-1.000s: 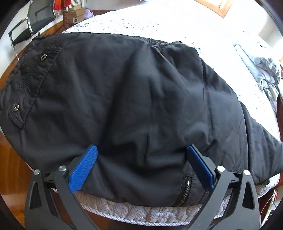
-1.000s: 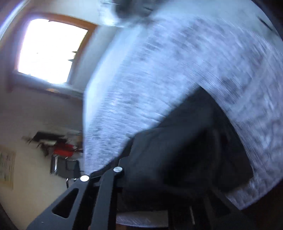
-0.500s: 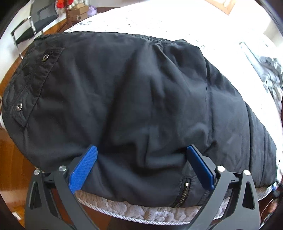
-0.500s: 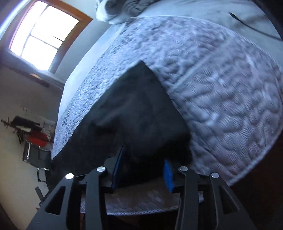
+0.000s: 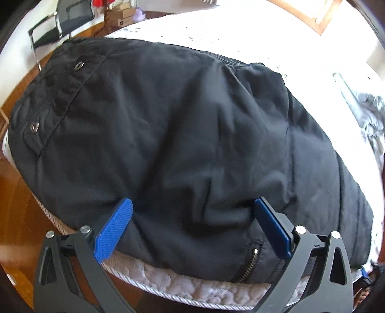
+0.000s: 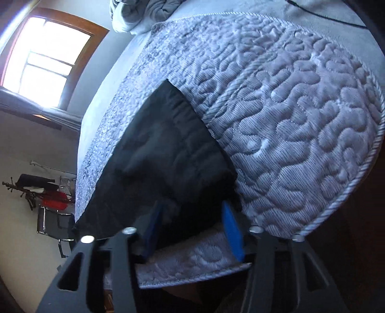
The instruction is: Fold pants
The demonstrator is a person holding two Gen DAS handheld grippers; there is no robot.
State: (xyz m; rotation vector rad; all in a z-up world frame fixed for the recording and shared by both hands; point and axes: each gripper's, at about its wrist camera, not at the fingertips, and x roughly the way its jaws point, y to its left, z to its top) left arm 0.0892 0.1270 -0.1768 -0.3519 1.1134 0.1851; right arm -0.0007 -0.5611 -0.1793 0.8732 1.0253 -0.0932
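Left wrist view: black pants (image 5: 180, 144) lie spread flat on the bed (image 5: 276, 41), filling most of the frame. Waistband with two metal snaps (image 5: 79, 65) sits toward the bed's far-left corner; a zipper pocket (image 5: 250, 263) lies at the near edge, where the fabric hangs slightly over the quilted mattress side. Left gripper (image 5: 192, 211) has its jaws spread wide, blue pads (image 5: 113, 231) resting on or just over the fabric at the near edge; cloth lies between them but the pads don't pinch it. A rumpled grey blanket (image 5: 370, 113) sits at the bed's right edge, apart from the pants. Office chair (image 5: 60, 21) and cardboard box (image 5: 120, 16) stand on the wood floor beyond the far-left corner.

Right wrist view: right gripper (image 6: 192, 216) is at the leg end of the pants (image 6: 163, 149), near the mattress corner. Its jaws are opening; the dark hem sits between the blue pads, which don't look clamped on it. The leg runs along the near edge of the bed (image 6: 300, 120), hem just short of the corded seam at the corner. A window (image 6: 45, 60) is bright at upper left, with a grey bundle (image 6: 144, 12) at the far end of the bed.
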